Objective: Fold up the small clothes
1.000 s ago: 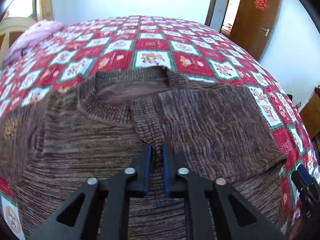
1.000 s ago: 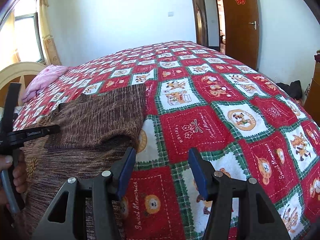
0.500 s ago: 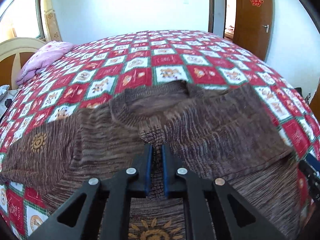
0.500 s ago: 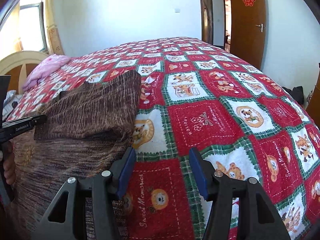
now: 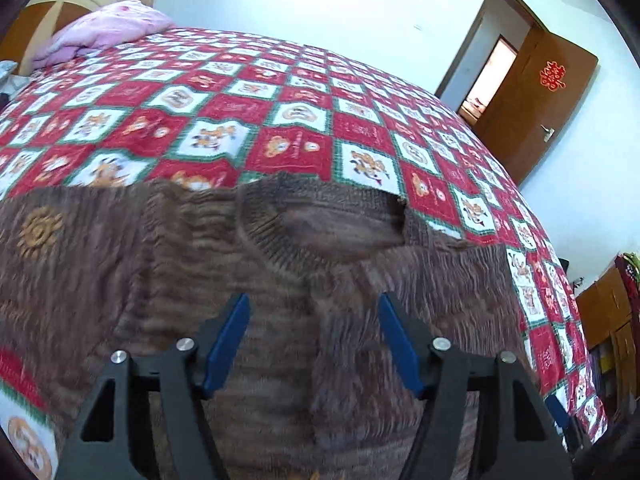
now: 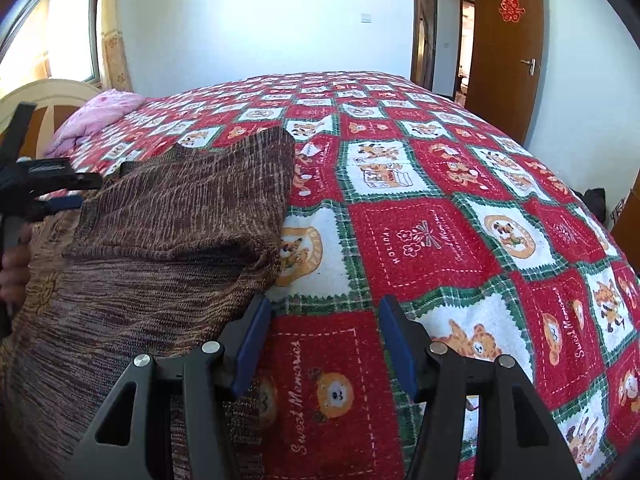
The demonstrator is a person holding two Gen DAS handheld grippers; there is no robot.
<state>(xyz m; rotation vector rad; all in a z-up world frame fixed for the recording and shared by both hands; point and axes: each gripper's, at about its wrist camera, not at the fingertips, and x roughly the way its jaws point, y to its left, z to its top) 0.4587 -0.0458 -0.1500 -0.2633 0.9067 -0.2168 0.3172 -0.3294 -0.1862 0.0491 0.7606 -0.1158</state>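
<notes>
A brown knitted sweater (image 5: pixel 160 264) lies flat on the red patchwork bedspread (image 5: pixel 288 120), its ribbed collar (image 5: pixel 280 248) facing away from me. One side is folded over the body (image 6: pixel 200 188). My left gripper (image 5: pixel 313 300) hovers just below the collar; its jaws are opening, with the knit under them and nothing pressed between the blue pads. It also shows at the left in the right wrist view (image 6: pixel 86 191), held by a hand (image 6: pixel 14 268). My right gripper (image 6: pixel 324 302) is open over bare bedspread, its left finger right beside the sweater's edge (image 6: pixel 264 276).
A pink quilt (image 5: pixel 104 34) lies by the wooden headboard (image 5: pixel 60 8) at the far left. A brown door (image 5: pixel 532 108) stands open in the far wall. Wooden furniture (image 5: pixel 604 308) stands beyond the bed's right edge. The bedspread (image 6: pixel 440 220) stretches right of the sweater.
My left gripper has let go of the sweater fabric it pinched and its jaws have spread wide; it also shifted sideways and rolled. The right gripper has barely moved and stays open.
</notes>
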